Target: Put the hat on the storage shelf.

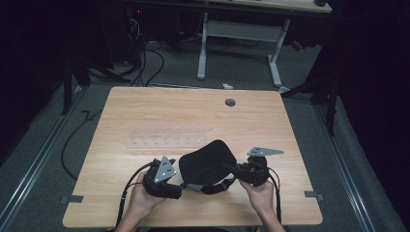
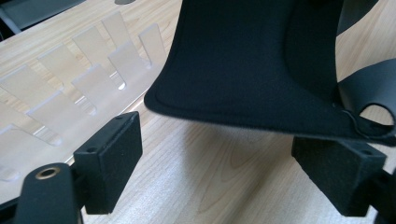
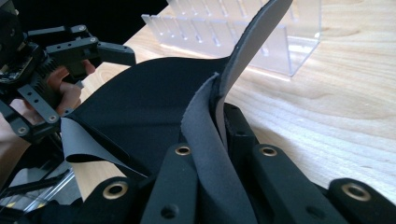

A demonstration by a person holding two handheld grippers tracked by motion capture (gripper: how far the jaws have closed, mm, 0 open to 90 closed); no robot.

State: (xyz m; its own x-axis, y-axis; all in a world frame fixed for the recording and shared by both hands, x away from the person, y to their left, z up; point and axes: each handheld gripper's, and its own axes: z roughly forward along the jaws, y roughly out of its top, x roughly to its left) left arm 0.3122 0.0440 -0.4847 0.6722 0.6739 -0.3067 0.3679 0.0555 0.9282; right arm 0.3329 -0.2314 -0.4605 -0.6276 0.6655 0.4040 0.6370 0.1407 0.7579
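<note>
Light wood worktop [image 1: 145, 104], grey round grommet [image 1: 230, 102] upper right of centre. Clear plastic rack [image 1: 167, 137] flat on it, mid-frame left. Black fabric piece [image 1: 208, 162] rests lower centre, near edge partly lifted.

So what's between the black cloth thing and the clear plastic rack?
Just bare wooden table between the black cloth piece and clear rack, seen in the high view.

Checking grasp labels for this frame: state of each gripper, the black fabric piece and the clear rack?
right gripper: shut on the black fabric piece, pinching an edge fold.
left gripper: open, jaws apart just under the fabric's edge, not pressing it.
black fabric piece: lifted off the table on the right gripper's side, spread between the two grippers.
clear rack: upright on the table, slots empty.
</note>
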